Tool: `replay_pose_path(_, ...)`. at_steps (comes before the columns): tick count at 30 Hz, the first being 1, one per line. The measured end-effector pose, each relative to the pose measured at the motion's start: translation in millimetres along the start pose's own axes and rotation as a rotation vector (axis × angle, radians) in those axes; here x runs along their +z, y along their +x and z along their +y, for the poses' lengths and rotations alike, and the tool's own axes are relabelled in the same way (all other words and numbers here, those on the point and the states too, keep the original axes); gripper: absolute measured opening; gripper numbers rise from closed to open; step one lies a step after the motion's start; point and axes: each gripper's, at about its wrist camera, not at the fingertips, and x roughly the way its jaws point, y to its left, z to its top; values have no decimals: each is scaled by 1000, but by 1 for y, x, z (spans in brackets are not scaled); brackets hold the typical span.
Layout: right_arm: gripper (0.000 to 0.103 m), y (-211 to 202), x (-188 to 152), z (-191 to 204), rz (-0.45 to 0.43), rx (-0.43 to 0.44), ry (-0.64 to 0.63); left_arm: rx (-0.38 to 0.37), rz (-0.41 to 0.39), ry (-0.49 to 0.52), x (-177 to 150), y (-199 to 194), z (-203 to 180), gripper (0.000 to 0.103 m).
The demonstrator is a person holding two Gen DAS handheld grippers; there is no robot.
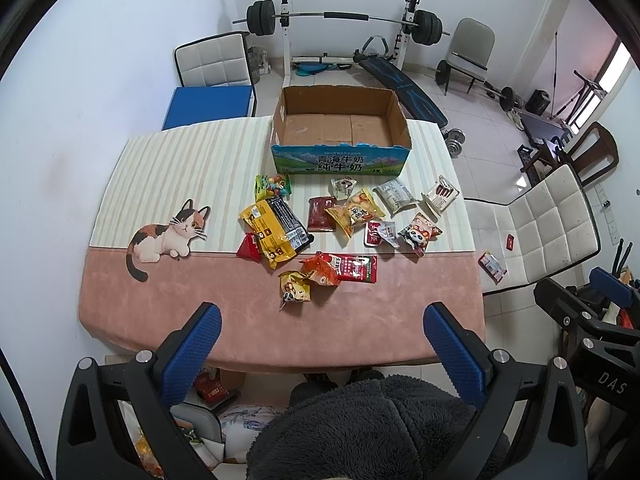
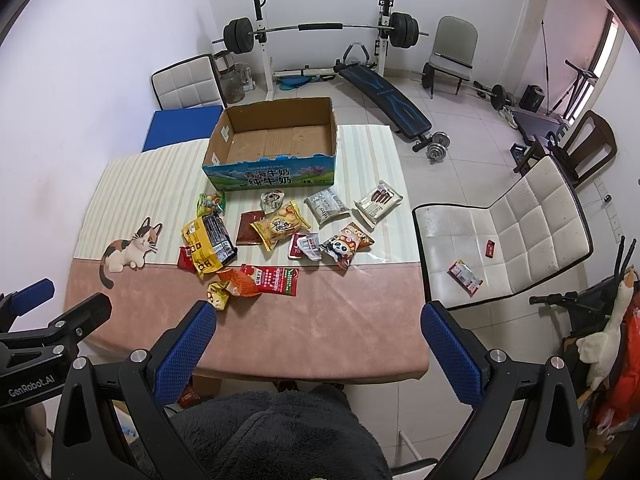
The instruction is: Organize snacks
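Several snack packets lie scattered in the middle of the table [image 1: 160,312], among them a yellow-and-black bag [image 1: 276,228], a yellow chips bag [image 1: 354,212], a red packet [image 1: 356,268] and a panda packet [image 1: 418,234]. An empty open cardboard box [image 1: 340,128] stands behind them at the table's far edge; it also shows in the right wrist view [image 2: 276,140]. My left gripper [image 1: 322,316] is open and empty, above the table's near edge. My right gripper [image 2: 318,316] is open and empty, beside it to the right. The snacks show in the right wrist view too, such as the chips bag [image 2: 280,224].
A white padded chair [image 2: 500,232] stands right of the table with two small packets on its seat. Another white chair [image 1: 214,60] and a blue pad [image 1: 210,106] are behind the table on the left. A barbell rack and bench [image 1: 348,32] fill the back.
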Motion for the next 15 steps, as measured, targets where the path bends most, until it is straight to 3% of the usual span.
replay_pose_path(15,103,0,-2,-1,-4,1,0,0,-4,-1,0,-1,0,103)
